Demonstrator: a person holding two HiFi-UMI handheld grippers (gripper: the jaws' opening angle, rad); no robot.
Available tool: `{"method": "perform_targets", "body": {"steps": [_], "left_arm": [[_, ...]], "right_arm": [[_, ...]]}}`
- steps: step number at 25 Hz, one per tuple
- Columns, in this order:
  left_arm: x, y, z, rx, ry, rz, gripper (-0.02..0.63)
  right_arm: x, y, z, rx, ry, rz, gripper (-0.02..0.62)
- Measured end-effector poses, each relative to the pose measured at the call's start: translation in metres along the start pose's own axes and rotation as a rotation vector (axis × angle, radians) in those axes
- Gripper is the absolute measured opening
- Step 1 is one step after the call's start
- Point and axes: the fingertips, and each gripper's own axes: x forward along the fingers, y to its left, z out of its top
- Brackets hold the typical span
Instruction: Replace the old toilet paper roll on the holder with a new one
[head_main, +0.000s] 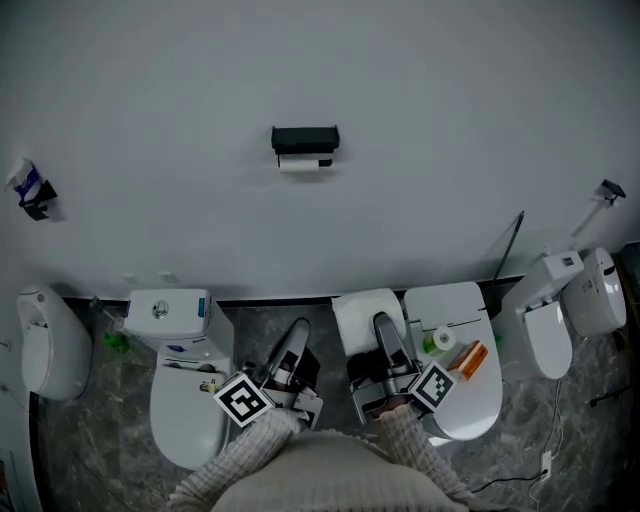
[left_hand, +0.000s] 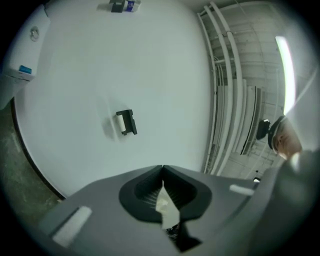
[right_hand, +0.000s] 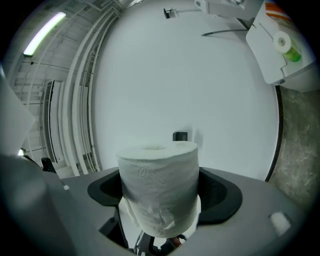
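Observation:
A black holder (head_main: 305, 138) is fixed on the white wall, with a thin remnant of the old white roll (head_main: 300, 165) under it. The holder also shows in the left gripper view (left_hand: 127, 122) and, just past the roll, in the right gripper view (right_hand: 180, 136). My right gripper (head_main: 383, 325) is shut on a full new toilet paper roll (head_main: 360, 318), which fills the space between its jaws (right_hand: 157, 192). My left gripper (head_main: 299, 328) is shut (left_hand: 162, 170); a pale sliver shows in its seam. Both grippers are well short of the wall, between two toilets.
A white toilet (head_main: 185, 400) stands at the left and another (head_main: 465, 385) at the right, with a green and an orange item (head_main: 470, 357) on its lid. More white fixtures stand at the far left (head_main: 45, 345) and far right (head_main: 565, 315). A small clip (head_main: 30, 190) hangs on the wall.

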Motion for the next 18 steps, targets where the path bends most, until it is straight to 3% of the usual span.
{"method": "perform_targets", "body": {"steps": [5, 13, 18], "left_arm": [[0.036, 0.031, 0.034, 0.022, 0.007, 0.004, -0.002], [0.062, 0.076, 0.038, -0.080, 0.026, 0.062, -0.002], [0.079, 0.100, 0.047, -0.092, 0.014, 0.090, -0.002]], "right_arm": [[0.054, -0.018, 0.012, 0.003, -0.013, -0.012, 0.426], [0.086, -0.048, 0.027, 0.015, -0.016, -0.071, 0.426], [0.113, -0.068, 0.033, 0.038, 0.010, -0.086, 0.426]]}}
